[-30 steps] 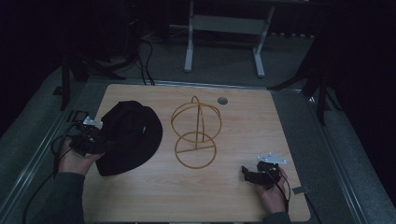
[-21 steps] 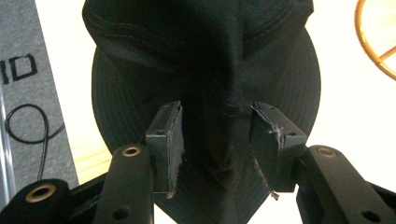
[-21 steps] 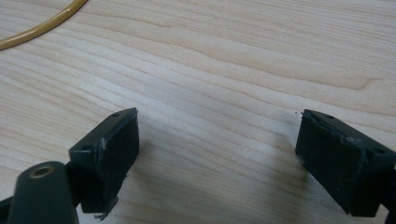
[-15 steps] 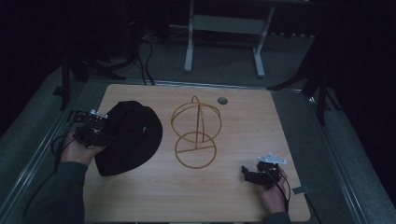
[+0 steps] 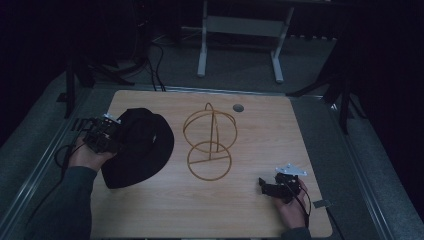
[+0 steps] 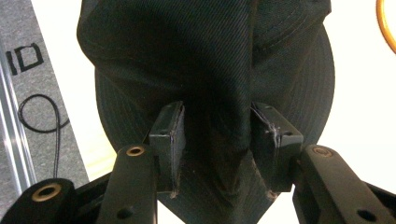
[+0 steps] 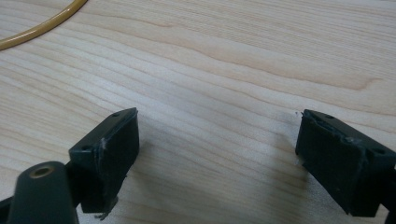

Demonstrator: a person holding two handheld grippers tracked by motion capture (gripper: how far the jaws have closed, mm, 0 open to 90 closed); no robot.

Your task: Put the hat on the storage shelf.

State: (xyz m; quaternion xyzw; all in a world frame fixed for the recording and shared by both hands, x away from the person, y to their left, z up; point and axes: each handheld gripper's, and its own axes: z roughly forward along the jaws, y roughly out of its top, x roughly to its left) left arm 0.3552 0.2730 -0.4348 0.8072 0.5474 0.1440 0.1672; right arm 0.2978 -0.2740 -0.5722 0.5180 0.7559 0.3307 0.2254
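A black brimmed hat lies on the left of the wooden table. My left gripper is at its left edge, and its jaws have just been closing. In the left gripper view a fold of the hat is bunched between the pads of my left gripper. A yellow wire hat stand sits upright at the table's middle. My right gripper rests open near the front right, nothing between the jaws of this right gripper.
A round grommet hole lies behind the stand. A piece of the stand's base ring shows far left in the right gripper view. Grey floor and a metal rail run along the table's left edge.
My left hand has moved away from the person and onto the hat's left edge, and the jaws have closed on its fabric. The right hand has stayed still.
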